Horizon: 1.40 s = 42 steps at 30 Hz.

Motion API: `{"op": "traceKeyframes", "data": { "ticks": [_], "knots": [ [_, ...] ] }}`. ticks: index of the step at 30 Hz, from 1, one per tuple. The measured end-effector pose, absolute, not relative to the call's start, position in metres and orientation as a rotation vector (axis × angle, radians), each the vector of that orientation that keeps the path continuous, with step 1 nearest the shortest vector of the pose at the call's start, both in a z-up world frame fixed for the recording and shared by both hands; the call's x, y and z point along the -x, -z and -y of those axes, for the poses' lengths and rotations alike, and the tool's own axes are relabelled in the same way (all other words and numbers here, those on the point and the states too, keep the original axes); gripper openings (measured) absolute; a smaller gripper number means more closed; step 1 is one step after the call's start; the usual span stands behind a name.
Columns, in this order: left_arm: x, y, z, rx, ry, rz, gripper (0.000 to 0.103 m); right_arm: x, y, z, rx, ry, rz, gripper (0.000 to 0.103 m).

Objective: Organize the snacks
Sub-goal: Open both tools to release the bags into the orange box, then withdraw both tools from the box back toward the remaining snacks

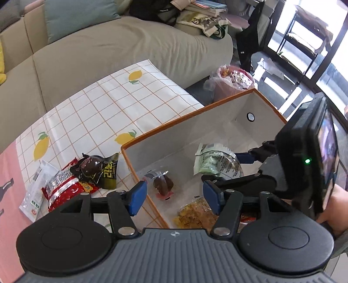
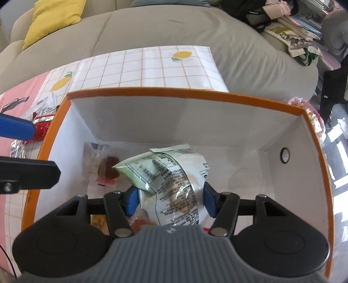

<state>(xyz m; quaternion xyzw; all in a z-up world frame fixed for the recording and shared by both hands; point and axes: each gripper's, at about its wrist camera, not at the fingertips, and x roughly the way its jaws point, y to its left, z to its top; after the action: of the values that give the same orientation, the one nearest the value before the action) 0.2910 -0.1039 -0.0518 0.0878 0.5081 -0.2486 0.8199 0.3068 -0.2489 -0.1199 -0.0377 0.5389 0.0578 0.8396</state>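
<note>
A white box with an orange rim (image 1: 174,124) (image 2: 184,92) stands on the lemon-print tablecloth. My right gripper (image 2: 170,202) is shut on a pale green snack packet (image 2: 174,174) and holds it inside the box; the packet also shows in the left wrist view (image 1: 215,161). My left gripper (image 1: 174,196) is open and empty, straddling the box's near left wall. In the box lie a brown snack in clear wrap (image 1: 163,182) (image 2: 108,167) and a yellow packet (image 1: 193,215). Outside, to the left, lie a red packet (image 1: 65,189), a dark packet (image 1: 97,169) and a white packet (image 1: 34,191).
A beige sofa (image 1: 108,48) runs behind the table, with a yellow cushion (image 2: 52,17) and bags and books (image 1: 195,15) on it. A pink-lined bin full of wrappers (image 1: 232,80) stands on the floor beyond the box. The tablecloth (image 1: 108,104) ends near the sofa.
</note>
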Motion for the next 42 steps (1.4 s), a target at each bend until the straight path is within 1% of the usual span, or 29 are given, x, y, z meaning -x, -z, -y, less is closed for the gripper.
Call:
{"op": "traceKeyframes", "data": {
  "ticks": [2, 4, 5, 7, 8, 9, 11, 12, 14, 22, 30, 34, 36, 38, 41, 42],
  "knots": [
    [-0.288, 0.051, 0.100, -0.175, 0.525, -1.081, 0.070, -0.305, 0.120, 0.246, 0.088, -0.128, -1.143, 0.059],
    [-0.285, 0.049, 0.096, -0.170, 0.520, -1.077, 0.070, -0.304, 0.118, 0.246, 0.097, -0.123, -1.143, 0.062],
    [-0.283, 0.048, 0.095, -0.168, 0.517, -1.074, 0.070, -0.303, 0.117, 0.246, 0.101, -0.117, -1.139, 0.066],
    [-0.280, 0.045, 0.090, -0.162, 0.510, -1.067, 0.070, -0.301, 0.112, 0.246, 0.111, -0.108, -1.128, 0.070],
    [-0.278, 0.043, 0.088, -0.159, 0.508, -1.063, 0.070, -0.299, 0.109, 0.246, 0.119, -0.101, -1.121, 0.074],
    [-0.276, 0.041, 0.085, -0.154, 0.506, -1.060, 0.070, -0.298, 0.106, 0.247, 0.123, -0.096, -1.115, 0.077],
    [-0.272, 0.038, 0.079, -0.142, 0.502, -1.056, 0.070, -0.294, 0.101, 0.247, 0.130, -0.086, -1.108, 0.078],
    [-0.270, 0.036, 0.076, -0.136, 0.501, -1.055, 0.070, -0.292, 0.099, 0.247, 0.133, -0.082, -1.105, 0.082],
    [-0.264, 0.033, 0.071, -0.128, 0.498, -1.050, 0.070, -0.287, 0.092, 0.246, 0.139, -0.068, -1.093, 0.087],
    [-0.239, 0.020, 0.046, -0.133, 0.452, -1.008, 0.070, -0.257, 0.057, 0.230, 0.158, -0.040, -1.019, 0.088],
    [-0.213, 0.017, 0.001, -0.095, 0.373, -0.961, 0.070, -0.212, 0.015, 0.203, 0.051, -0.066, -0.845, 0.088],
    [-0.197, 0.024, -0.025, -0.077, 0.350, -0.951, 0.070, -0.188, 0.008, 0.179, 0.050, -0.089, -0.770, 0.085],
    [-0.191, 0.029, -0.033, -0.084, 0.354, -0.958, 0.070, -0.176, 0.009, 0.166, 0.053, -0.103, -0.745, 0.081],
    [-0.184, 0.034, -0.041, -0.094, 0.346, -0.970, 0.070, -0.167, 0.010, 0.153, 0.064, -0.120, -0.725, 0.081],
    [-0.174, 0.043, -0.051, -0.098, 0.347, -0.992, 0.070, -0.151, 0.016, 0.134, 0.106, -0.142, -0.690, 0.075],
    [-0.171, 0.047, -0.054, -0.097, 0.345, -1.004, 0.070, -0.147, 0.018, 0.128, 0.119, -0.151, -0.684, 0.074]
  ]
}}
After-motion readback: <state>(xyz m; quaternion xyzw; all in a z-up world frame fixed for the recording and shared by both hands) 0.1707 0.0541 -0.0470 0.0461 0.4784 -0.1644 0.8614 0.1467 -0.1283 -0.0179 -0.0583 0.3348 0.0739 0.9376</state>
